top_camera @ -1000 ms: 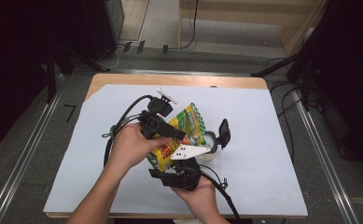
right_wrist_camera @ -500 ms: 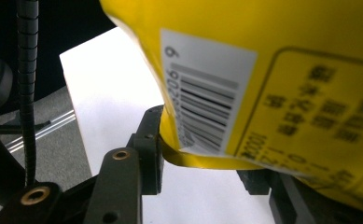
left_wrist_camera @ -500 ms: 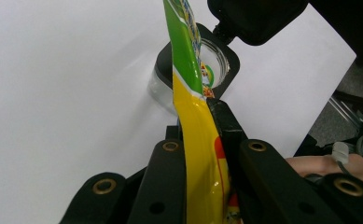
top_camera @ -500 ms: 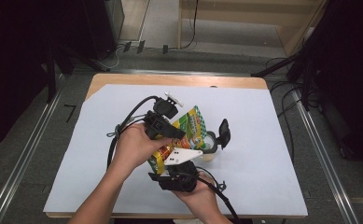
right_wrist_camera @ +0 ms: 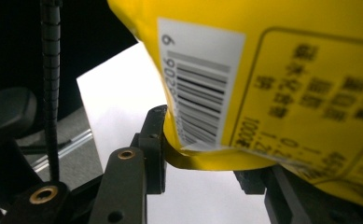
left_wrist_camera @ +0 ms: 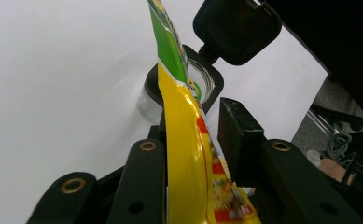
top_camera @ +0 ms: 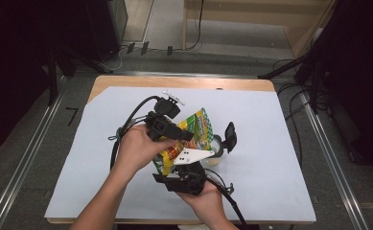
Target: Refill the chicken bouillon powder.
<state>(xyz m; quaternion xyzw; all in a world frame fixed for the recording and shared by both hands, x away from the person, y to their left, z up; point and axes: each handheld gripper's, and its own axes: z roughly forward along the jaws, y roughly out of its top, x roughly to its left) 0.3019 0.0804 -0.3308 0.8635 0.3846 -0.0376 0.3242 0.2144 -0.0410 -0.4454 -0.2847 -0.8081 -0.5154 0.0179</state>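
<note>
A yellow and green snack bag [top_camera: 201,129] stands tilted between my two grippers, above the white sheet. My left gripper [top_camera: 181,136] reaches to it from the left. In the left gripper view the bag [left_wrist_camera: 184,116] rests against one pad while the other pad [left_wrist_camera: 240,140] stands a little off it; these jaws have just been opening. My right gripper [top_camera: 179,165] holds the bag from below. In the right gripper view its jaws [right_wrist_camera: 202,158] pinch the bag's lower edge [right_wrist_camera: 286,70] by the barcode. A clear jar [top_camera: 216,146] with its black hinged lid [top_camera: 230,135] flipped open sits just behind the bag.
The white sheet [top_camera: 270,143] covers most of a wooden table [top_camera: 174,81]. Black cables trail from both grippers over the sheet's left and near parts. Metal rails run along both sides of the table, and dark equipment stands beyond it.
</note>
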